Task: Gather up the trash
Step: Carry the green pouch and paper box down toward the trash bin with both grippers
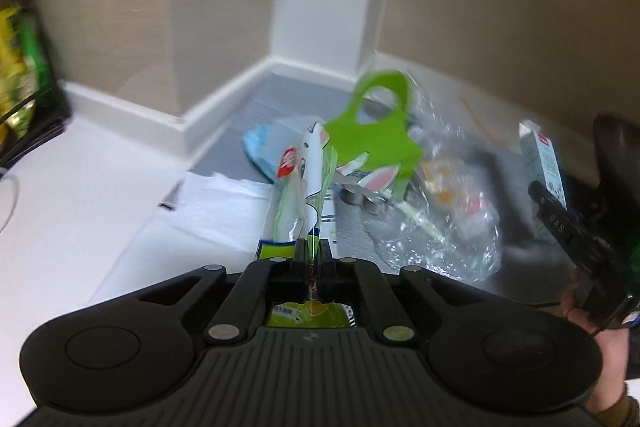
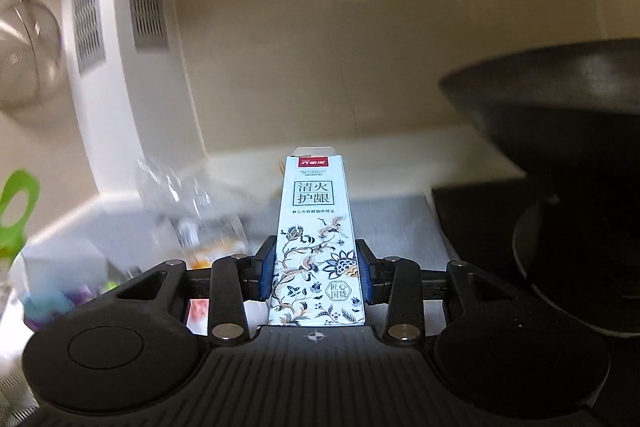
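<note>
At the far left of the left wrist view, a dark wire rack [image 1: 24,99] holds yellow and green packets at the edge of the white countertop [image 1: 60,211]. In the middle the left gripper [image 1: 311,249] angles downward, its jaws clenched on a thin white, green and red plastic snack wrapper [image 1: 308,171] that stands up between them above a sheet of white paper [image 1: 224,203]. Just beyond, on the grey mat [image 1: 256,107], lie a pale blue packet [image 1: 260,147], a bright green card handle with rabbit ears [image 1: 380,131] and a crumpled clear plastic bag [image 1: 452,203]. At the right edge a person's hand [image 1: 604,343] carries the other tool. In the right wrist view the right gripper [image 2: 316,269] points nearly level, its blue pads pressed against both sides of a tall pale blue floral cardboard box [image 2: 316,227], lifted in front of the beige wall, with a black wok [image 2: 560,131] to its right.
</note>
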`<state>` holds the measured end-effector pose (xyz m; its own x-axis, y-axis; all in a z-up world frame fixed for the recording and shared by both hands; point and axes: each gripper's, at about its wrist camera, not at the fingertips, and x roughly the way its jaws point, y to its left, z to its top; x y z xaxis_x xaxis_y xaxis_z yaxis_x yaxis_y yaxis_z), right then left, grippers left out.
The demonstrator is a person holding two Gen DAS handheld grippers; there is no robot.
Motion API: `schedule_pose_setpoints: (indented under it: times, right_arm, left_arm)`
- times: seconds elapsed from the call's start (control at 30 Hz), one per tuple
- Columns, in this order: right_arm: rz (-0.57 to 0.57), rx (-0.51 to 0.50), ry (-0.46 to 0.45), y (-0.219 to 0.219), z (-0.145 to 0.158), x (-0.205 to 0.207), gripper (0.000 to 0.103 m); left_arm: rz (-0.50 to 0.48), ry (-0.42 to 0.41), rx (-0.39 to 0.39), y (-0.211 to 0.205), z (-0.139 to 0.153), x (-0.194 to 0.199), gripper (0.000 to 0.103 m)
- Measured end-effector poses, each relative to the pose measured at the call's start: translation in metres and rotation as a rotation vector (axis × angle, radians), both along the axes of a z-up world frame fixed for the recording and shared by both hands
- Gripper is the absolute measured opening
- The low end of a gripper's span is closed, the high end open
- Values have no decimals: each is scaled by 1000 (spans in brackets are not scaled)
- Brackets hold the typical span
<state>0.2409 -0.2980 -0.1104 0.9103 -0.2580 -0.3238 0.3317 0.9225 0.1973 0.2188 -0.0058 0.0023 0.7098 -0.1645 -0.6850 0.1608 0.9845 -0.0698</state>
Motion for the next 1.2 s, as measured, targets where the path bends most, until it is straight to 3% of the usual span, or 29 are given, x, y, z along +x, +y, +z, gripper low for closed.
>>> schedule_pose_setpoints:
  times: [0.3, 0.53, 0.8, 1.0, 1.2]
  right_arm:
    - [128, 126, -156, -6, 7, -13, 41]
    - [208, 23, -200, 29, 28, -39, 41]
    - [435, -34, -281, 78, 80, -132, 42]
    - [581, -42, -282, 98, 95, -207, 42]
    - [665, -61, -141, 123, 76, -251, 42]
  left_arm:
    - [91, -54, -88, 61, 18, -82, 3]
    - [139, -29, -67, 93, 1, -154, 3]
    - [175, 7, -70, 120, -30, -205, 3]
    - [181, 9, -65, 130, -42, -239, 3]
    - [176, 22, -78, 134, -54, -265, 3]
